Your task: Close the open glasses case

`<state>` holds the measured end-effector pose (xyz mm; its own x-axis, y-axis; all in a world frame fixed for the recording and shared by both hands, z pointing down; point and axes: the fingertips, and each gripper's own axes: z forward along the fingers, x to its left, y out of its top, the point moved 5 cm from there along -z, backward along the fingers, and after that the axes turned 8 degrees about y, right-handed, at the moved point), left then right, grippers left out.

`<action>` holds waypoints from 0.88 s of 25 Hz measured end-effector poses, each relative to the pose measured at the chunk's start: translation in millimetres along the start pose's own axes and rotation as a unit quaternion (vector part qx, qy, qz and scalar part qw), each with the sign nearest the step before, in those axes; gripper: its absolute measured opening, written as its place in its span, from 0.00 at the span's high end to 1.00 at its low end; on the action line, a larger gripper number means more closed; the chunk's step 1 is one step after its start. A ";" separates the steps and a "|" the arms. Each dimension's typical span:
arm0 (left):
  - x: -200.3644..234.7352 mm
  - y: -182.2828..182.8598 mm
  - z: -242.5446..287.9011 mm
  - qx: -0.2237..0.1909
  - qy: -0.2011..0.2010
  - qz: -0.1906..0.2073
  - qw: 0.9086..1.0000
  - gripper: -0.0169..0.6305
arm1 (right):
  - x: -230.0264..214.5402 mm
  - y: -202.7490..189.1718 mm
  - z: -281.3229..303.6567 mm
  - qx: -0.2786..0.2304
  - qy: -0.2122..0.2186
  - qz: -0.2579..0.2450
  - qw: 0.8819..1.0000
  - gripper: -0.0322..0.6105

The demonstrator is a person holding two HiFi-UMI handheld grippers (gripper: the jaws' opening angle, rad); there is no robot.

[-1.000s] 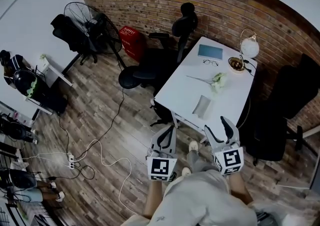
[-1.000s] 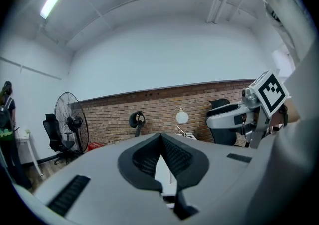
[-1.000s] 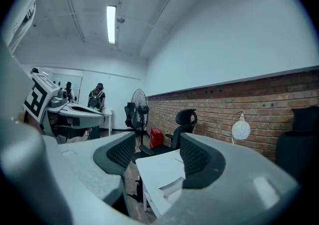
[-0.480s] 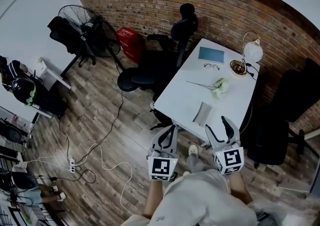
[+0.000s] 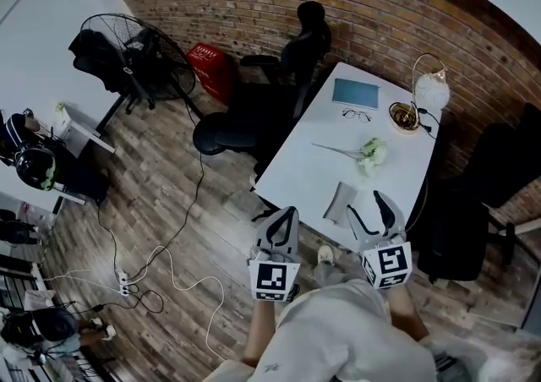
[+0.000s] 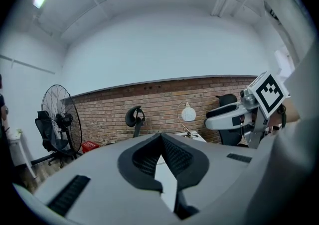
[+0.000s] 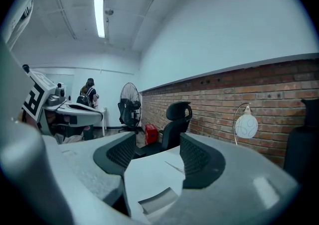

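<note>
A grey glasses case (image 5: 341, 201) lies near the front edge of the white table (image 5: 313, 173). In the right gripper view the case (image 7: 158, 200) shows low between the jaws, some way ahead. My right gripper (image 5: 368, 213) is held open over the table's front edge, just right of the case and not touching it. The left gripper (image 5: 286, 218) is shut and empty, hanging at the table's front left edge. In the left gripper view its jaws (image 6: 161, 137) meet at the tips, with a strip of table behind them.
Further back on the table are a white flower (image 5: 369, 152), a pair of glasses (image 5: 356, 114), a flat blue-grey rectangle (image 5: 356, 93), a bowl (image 5: 403, 116) and a globe lamp (image 5: 431, 89). Black office chairs (image 5: 254, 114) flank the table. Cables (image 5: 169, 262) trail on the wooden floor.
The view has closed in on the table. Both grippers now reach its front edge, and the case lies nearer the right gripper. Neither gripper's state has changed.
</note>
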<state>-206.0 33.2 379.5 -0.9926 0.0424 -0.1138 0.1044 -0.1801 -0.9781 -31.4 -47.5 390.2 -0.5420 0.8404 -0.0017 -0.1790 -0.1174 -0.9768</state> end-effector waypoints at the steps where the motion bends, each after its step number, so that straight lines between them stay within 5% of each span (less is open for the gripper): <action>1: 0.3 0.1 6.6 0.001 -0.001 -0.001 1.000 0.97 | -5.0 0.1 4.1 0.002 0.000 0.000 1.000 0.51; 22: -38.6 -32.4 127.4 0.057 -0.068 0.013 0.996 0.97 | -100.8 -59.1 52.1 0.073 -0.032 0.055 0.995 0.51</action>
<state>-179.0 -87.8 437.8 -0.9897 -0.0959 -0.1065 0.1301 -0.2900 -0.9482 -8.9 -152.8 459.2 -0.6149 0.7836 -0.0886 -0.2310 -0.2865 -0.9298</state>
